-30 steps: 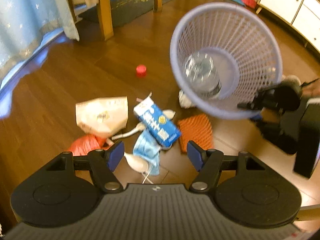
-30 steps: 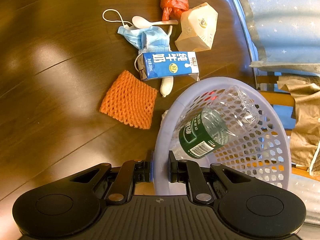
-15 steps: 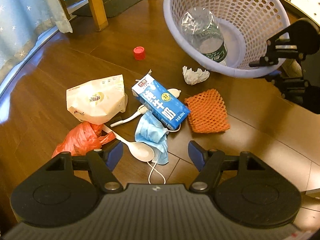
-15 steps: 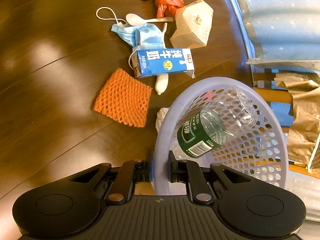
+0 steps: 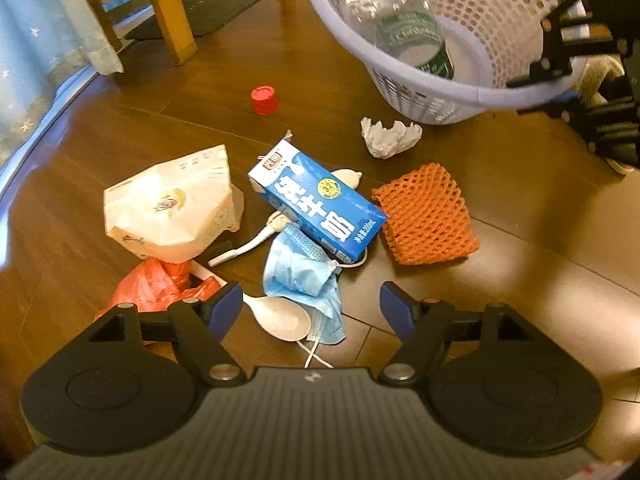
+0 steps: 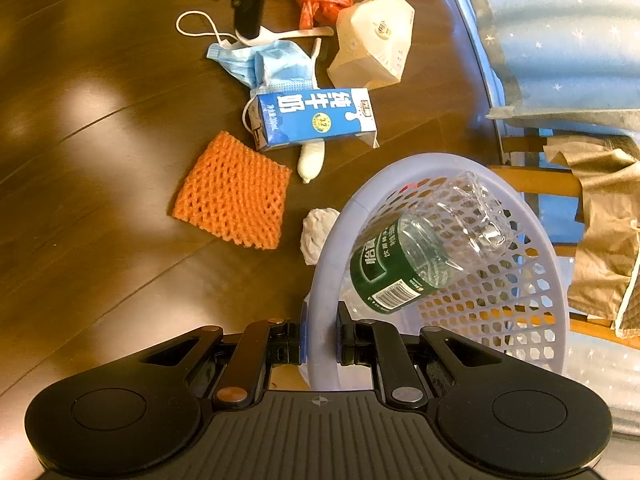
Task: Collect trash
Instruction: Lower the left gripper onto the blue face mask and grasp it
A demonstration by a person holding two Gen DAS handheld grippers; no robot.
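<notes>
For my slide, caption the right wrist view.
Right gripper clamps the lavender basket's rim, plastic bottle inside, litter scattered on the wooden floor.

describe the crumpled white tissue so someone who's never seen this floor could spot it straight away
Start at the lilac mesh basket with the plastic bottle in it, held by its rim in the right gripper. On the wood floor just outside its wall, between it and the orange foam net, lies the crumpled white tissue. It is the only wadded, plain white scrap, lying apart from the main pile.
</notes>
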